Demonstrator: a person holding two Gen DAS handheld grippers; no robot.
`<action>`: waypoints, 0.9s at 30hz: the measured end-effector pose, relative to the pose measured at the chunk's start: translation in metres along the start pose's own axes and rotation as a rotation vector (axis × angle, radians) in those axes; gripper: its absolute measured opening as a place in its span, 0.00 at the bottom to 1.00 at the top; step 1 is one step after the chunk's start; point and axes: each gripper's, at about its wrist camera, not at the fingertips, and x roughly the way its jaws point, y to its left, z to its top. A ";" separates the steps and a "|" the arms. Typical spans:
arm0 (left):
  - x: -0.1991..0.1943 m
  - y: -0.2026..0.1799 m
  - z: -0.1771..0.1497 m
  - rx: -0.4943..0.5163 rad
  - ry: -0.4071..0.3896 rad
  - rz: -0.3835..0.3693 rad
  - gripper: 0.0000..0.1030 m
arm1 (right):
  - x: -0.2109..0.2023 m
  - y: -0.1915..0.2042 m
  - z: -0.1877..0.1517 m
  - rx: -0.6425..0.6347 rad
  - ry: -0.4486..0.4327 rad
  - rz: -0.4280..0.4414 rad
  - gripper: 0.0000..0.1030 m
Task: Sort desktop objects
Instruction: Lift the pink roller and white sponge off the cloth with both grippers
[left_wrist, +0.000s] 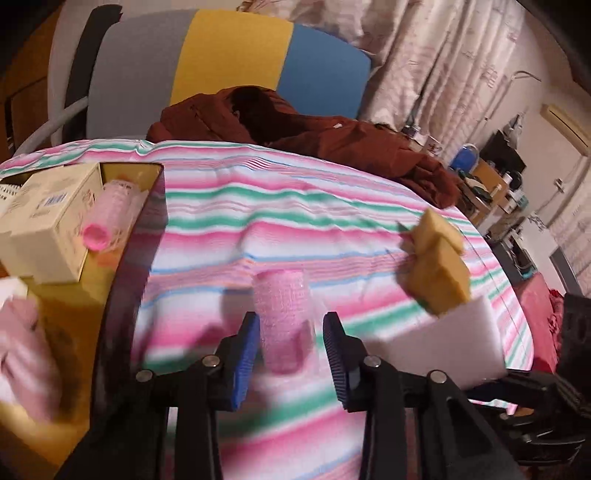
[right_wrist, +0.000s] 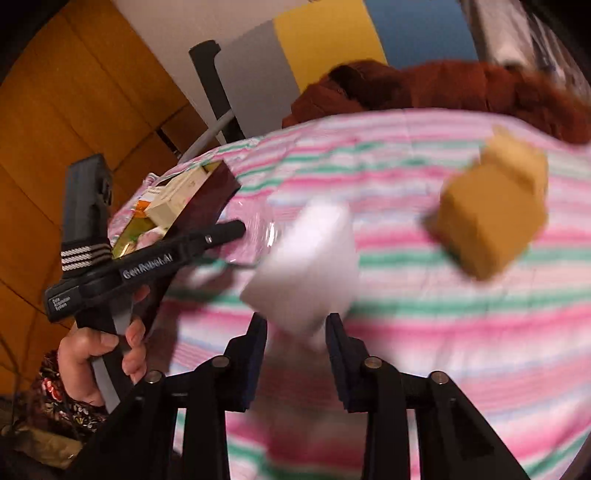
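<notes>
My left gripper (left_wrist: 290, 350) is shut on a translucent pink hair roller (left_wrist: 282, 314), which stands upright between the blue pads over the striped cloth (left_wrist: 277, 206). The right gripper (right_wrist: 295, 328) is shut on a white foam block (right_wrist: 306, 269); in the left wrist view that block (left_wrist: 443, 339) shows at the right. A yellow sponge (left_wrist: 437, 266) (right_wrist: 491, 221) lies on the cloth beyond it. At the left stands a dark box with a gold inside (left_wrist: 125, 266) (right_wrist: 218, 184), holding a cream carton (left_wrist: 48, 221) and another pink roller (left_wrist: 110, 218).
A brown-red jacket (left_wrist: 332, 136) is heaped at the far edge of the cloth, in front of a chair back in grey, yellow and blue (left_wrist: 229, 55). A cluttered shelf (left_wrist: 491, 177) stands at the right. A hand (right_wrist: 103, 350) grips the left tool's handle.
</notes>
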 end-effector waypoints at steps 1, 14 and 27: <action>-0.006 -0.001 -0.006 0.009 -0.003 0.003 0.35 | -0.004 0.003 -0.007 -0.014 -0.010 -0.006 0.36; -0.026 0.006 -0.032 -0.025 0.010 -0.003 0.42 | -0.049 0.011 -0.043 -0.076 -0.177 -0.176 0.67; 0.017 -0.004 -0.002 -0.075 0.116 0.082 0.53 | 0.030 -0.032 0.020 -0.465 0.154 -0.168 0.79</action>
